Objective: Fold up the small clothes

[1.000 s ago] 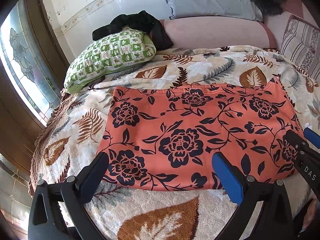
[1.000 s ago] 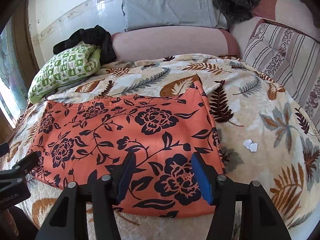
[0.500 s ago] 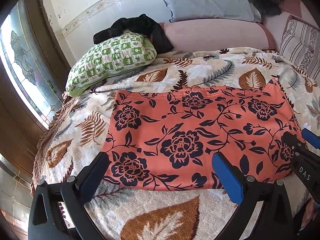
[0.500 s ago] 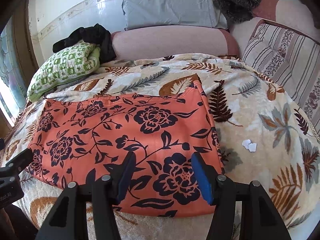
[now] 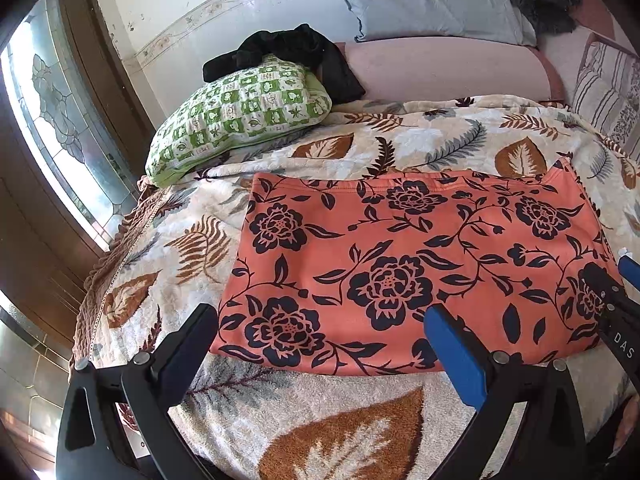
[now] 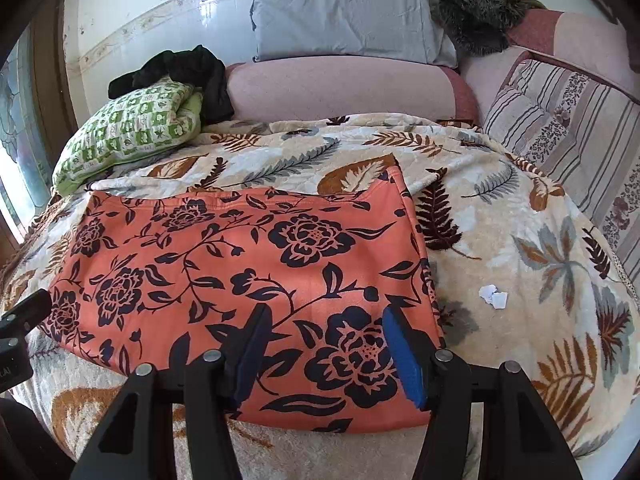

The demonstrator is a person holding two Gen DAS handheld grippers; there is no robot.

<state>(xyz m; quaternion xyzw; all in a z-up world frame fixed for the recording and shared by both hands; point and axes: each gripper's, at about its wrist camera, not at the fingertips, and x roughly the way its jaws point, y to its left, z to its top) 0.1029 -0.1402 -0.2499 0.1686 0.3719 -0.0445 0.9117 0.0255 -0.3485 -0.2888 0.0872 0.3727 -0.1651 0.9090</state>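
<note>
An orange garment with dark flowers (image 5: 400,260) lies spread flat on a leaf-patterned blanket (image 5: 320,420). My left gripper (image 5: 320,336) hangs over the garment's near left corner, jaws wide open and empty. In the right wrist view the same garment (image 6: 240,264) fills the middle. My right gripper (image 6: 326,332) hovers over its near right part, jaws open, pads apart and off the cloth. The right gripper (image 5: 612,300) shows at the right edge of the left wrist view. The left gripper (image 6: 24,320) shows at the left edge of the right wrist view.
A green checked pillow (image 5: 240,120) with a black garment (image 5: 288,48) on it lies at the back left. A grey pillow (image 6: 344,12) and a pink bolster (image 6: 340,88) line the wall. A striped cushion (image 6: 560,120) stands right. White paper scraps (image 6: 493,296) lie on the blanket.
The left wrist view has shifted slightly. The garment lies as before, and both grippers keep the same opening with nothing taken hold of.
</note>
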